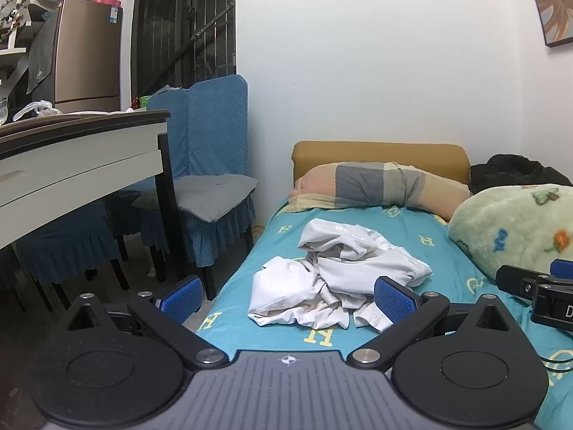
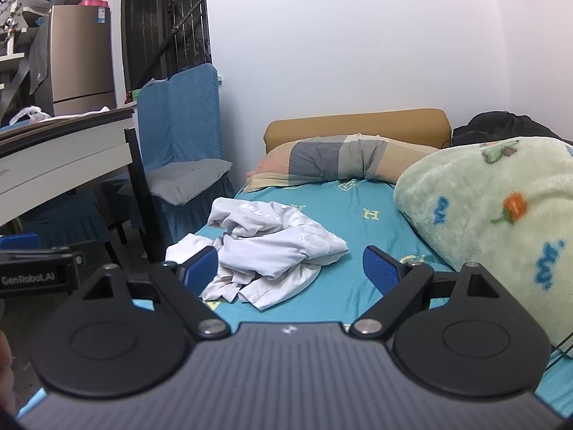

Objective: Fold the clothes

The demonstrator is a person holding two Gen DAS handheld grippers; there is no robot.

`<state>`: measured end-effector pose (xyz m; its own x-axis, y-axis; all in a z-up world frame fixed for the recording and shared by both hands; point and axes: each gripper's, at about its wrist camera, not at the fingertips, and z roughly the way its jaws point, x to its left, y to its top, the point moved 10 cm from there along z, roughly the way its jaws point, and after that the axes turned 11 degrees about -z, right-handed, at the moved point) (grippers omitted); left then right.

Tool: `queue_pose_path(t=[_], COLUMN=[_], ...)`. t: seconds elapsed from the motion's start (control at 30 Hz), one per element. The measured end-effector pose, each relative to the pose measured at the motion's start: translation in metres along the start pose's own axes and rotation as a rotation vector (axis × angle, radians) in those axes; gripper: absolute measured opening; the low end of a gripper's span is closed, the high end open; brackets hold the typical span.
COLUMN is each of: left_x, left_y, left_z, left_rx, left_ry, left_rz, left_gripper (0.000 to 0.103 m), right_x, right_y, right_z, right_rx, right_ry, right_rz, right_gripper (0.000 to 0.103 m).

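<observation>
Left gripper (image 1: 286,299): jaws spread wide, nothing between the blue pads (image 1: 394,302). Held above the near end of the bed, off the cloth. Right gripper (image 2: 290,268): same state — jaws apart, empty. Each unit shows at the edge of the other's view; they sit side by side, apart.

Task item: crumpled white garment (image 1: 333,279), a loose unfolded heap on the teal sheet (image 1: 447,251). From the left gripper it lies just ahead, centre to right, w/ its near edge behind the right pad. From the right gripper it lies ahead and left, part hidden by the left pad (image 2: 200,267). No contact w/ either gripper.

Right of both grippers: pale green fleece blanket (image 2: 483,215) w/ blue and orange prints, bunched on the sheet.

Beyond the garment: striped pillow (image 1: 379,186) across the head of the bed, then a mustard headboard cushion (image 1: 379,152) against the white wall. A black item (image 1: 515,172) sits at far right — type unclear.

Left of the bed: blue-covered chair (image 1: 215,179) w/ grey seat pad, a white table (image 1: 71,165), and farther back a bronze fridge (image 1: 86,50).
</observation>
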<state>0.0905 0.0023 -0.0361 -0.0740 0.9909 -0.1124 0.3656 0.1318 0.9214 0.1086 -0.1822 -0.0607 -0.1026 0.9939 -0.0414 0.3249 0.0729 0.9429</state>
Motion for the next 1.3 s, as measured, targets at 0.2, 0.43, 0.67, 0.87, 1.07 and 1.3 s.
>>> queue_pose_path(t=[0.2,0.43,0.67,0.87,1.07,1.3], left_x=[-0.0007,-0.0013,-0.0019,-0.0012,-0.0014,-0.0019], left_y=[0.0022,0.004,0.0025,0.0021,0.0016,0.0012], left_z=[-0.0064,-0.004,-0.0055,-0.0058,-0.0042,-0.0024], left_rx=[-0.018,-0.023,-0.019,-0.017,-0.016,-0.014], left_ry=[0.001,0.003,-0.003,-0.003,-0.003,-0.003], left_rz=[0.0,-0.003,-0.005,-0.005,-0.001,0.002], left_gripper=[0.103,0.103,0.103,0.103,0.103,0.103], right_x=[0.001,0.0022,0.002,0.0014,0.0014,0.0017], right_y=[0.0006,0.0014,0.002,0.002,-0.0003,-0.0004], right_z=[-0.0017,-0.0037,-0.0047,-0.0021,-0.0006,-0.0008], right_rx=[-0.006,-0.013,-0.019,-0.014,-0.007,-0.007], right_ry=[0.0,0.001,0.0,0.0,0.011,0.012], right_rz=[-0.007,-0.015,-0.015,-0.009,0.007,0.01], right_gripper=[0.089,0.089,0.089,0.089,0.089,0.089])
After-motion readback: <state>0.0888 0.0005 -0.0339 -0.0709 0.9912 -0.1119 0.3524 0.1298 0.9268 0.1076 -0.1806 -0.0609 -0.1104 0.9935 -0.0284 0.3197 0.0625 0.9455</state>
